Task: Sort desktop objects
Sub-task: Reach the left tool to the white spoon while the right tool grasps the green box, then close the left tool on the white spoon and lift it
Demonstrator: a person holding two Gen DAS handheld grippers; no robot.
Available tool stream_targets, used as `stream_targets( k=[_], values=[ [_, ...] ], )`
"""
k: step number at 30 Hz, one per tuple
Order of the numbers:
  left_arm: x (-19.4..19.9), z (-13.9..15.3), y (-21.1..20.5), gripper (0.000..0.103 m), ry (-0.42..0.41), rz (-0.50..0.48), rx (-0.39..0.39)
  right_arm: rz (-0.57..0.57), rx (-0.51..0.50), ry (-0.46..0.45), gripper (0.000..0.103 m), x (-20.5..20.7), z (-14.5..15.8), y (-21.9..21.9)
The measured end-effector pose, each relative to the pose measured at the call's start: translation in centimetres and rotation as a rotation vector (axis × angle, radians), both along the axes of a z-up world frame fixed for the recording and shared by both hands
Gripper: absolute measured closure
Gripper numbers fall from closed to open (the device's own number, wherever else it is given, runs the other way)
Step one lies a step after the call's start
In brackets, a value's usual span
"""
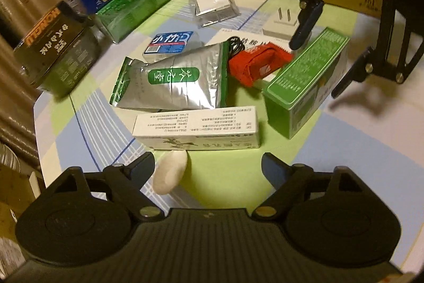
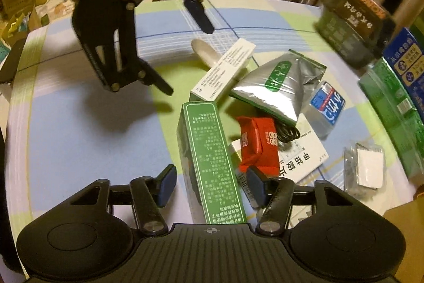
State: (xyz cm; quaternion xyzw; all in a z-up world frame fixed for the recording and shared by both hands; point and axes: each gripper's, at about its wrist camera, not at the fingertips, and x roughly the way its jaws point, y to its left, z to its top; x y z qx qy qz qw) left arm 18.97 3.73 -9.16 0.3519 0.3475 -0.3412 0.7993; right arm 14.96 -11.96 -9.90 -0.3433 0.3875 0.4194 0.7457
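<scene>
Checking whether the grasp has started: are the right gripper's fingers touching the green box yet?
Apart. In the right wrist view the green box stands between the open right gripper, with tablecloth visible between the left finger's pad and the box side.

warm, yellowish indoor light, rather dim, falls from above. soft dark shadows lie on the table (image 2: 79,123) under the left gripper (image 2: 189,60), well ahead of the right fingers (image 2: 167,183). glare streaks the silver pouch (image 1: 180,81) ahead of the left fingers (image 1: 144,166). fisheye bending curves the table edge, corners go black, and boxes near the rim smear with motion blur.
</scene>
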Motion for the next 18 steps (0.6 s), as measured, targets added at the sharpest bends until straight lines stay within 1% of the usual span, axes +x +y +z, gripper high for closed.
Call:
stream_targets(
  k=[1,5,6,7,8,10,12,14,16,18],
  values=[
    [0.3,-0.2,0.1,0.018,0.002,0.001,0.003,0.001,-0.006,0.003,0.063,0.1,-0.1,0.1],
    [1.7,-0.7,1.0,0.019,0.021,0.04,-0.011,-0.012,0.003,0.017,0.069,0.3,-0.3,0.1],
    [2.1,-0.8,1.3,0.02,0.029,0.052,-0.017,-0.017,0.006,0.022,0.074,0.4,-0.3,0.1],
    [2.5,-0.9,1.5,0.023,0.037,0.065,-0.022,-0.023,0.01,0.029,0.075,0.4,-0.3,0.0],
    [2.9,-1.1,1.7,0.025,0.046,0.077,-0.028,-0.032,0.014,0.033,0.075,0.5,-0.3,0.0],
    [3.8,-1.4,2.2,0.034,0.069,0.1,-0.045,-0.045,0.02,0.04,0.076,0.5,-0.2,0.0],
    [4.5,-1.5,2.5,0.04,0.09,0.116,-0.066,-0.056,0.027,0.046,0.076,0.6,-0.2,-0.1],
    [5.1,-1.6,2.8,0.043,0.102,0.128,-0.088,-0.072,0.036,0.051,0.076,0.6,-0.1,-0.2],
    [5.5,-1.7,2.9,0.05,0.116,0.139,-0.109,-0.084,0.045,0.056,0.076,0.6,-0.1,-0.3],
    [5.9,-1.8,3.1,0.054,0.129,0.15,-0.125,-0.093,0.051,0.057,0.076,0.5,-0.1,-0.4]
  ],
)
